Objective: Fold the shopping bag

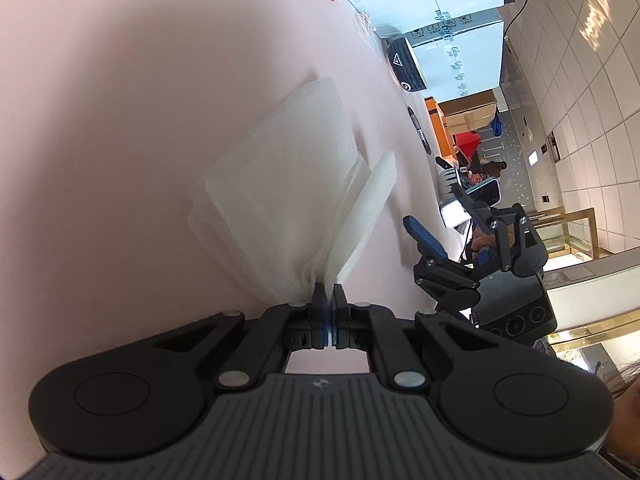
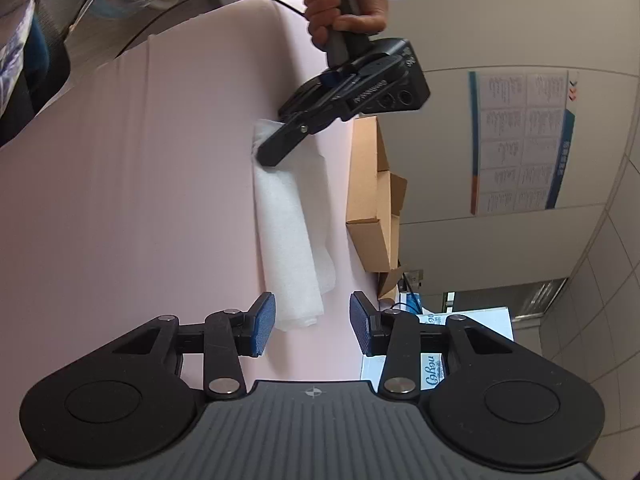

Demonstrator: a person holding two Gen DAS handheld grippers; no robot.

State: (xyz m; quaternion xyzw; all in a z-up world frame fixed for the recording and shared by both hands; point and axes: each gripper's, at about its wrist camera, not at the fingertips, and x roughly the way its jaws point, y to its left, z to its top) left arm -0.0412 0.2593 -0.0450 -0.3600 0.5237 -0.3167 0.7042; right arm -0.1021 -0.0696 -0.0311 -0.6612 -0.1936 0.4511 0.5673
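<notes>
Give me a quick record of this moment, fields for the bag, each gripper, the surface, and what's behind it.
bag: white shopping bag, partly folded, lying on the table
left gripper: left gripper shut on one end of the bag
right gripper: right gripper open, nothing between its pads, near the bag's other end
surface: pink table
background: brown cardboard boxes beyond the table edge

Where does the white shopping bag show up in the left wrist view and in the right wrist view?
Left wrist view: the white shopping bag fills the centre, one end pinched in the left hand-held gripper.
Right wrist view: the bag lies centre, its far end under the left hand-held gripper, its near end just ahead of the open right hand-held gripper.
Shared landmark: the pink tabletop.
</notes>
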